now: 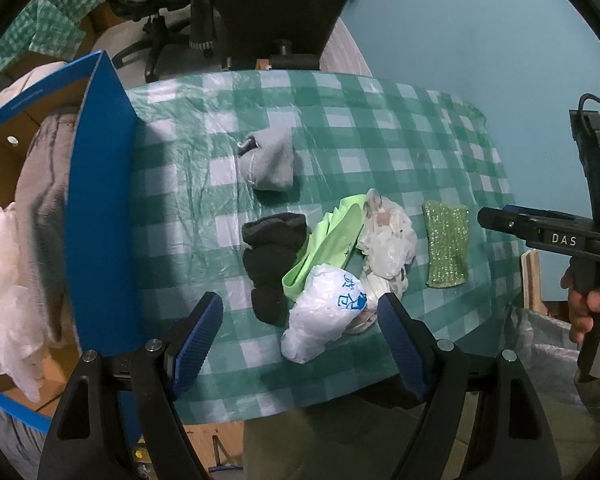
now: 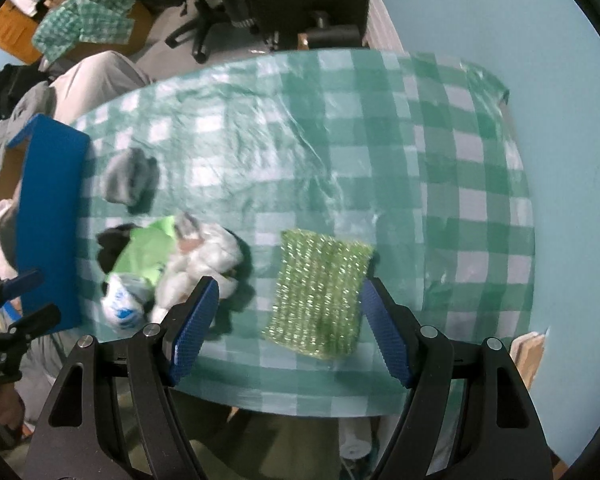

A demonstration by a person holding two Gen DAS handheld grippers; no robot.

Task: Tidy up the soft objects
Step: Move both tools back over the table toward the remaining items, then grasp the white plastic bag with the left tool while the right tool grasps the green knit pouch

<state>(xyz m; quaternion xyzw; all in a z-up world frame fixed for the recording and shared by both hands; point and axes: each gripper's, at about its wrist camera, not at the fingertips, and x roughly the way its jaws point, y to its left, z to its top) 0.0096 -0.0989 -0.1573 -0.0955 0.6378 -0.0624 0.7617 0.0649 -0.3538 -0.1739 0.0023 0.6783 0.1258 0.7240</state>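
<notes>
Soft things lie on the green checked table (image 1: 380, 128): a grey sock (image 1: 270, 164), a black sock (image 1: 270, 256), a lime cloth (image 1: 328, 240), a white bag with blue print (image 1: 326, 316), a crumpled white bag (image 1: 388, 240) and a sparkly green knit cloth (image 1: 447, 250). My left gripper (image 1: 300, 344) is open above the printed bag. My right gripper (image 2: 288, 324) is open and empty above the knit cloth (image 2: 320, 288); it also shows in the left wrist view (image 1: 500, 220). The pile (image 2: 172, 264) lies to its left.
A blue-sided cardboard box (image 1: 100, 208) stands at the table's left and holds grey cloth and white plastic bags (image 1: 4, 288). An office chair (image 1: 172, 4) with dark clothes stands behind the table. A light blue wall (image 1: 480, 32) is on the right.
</notes>
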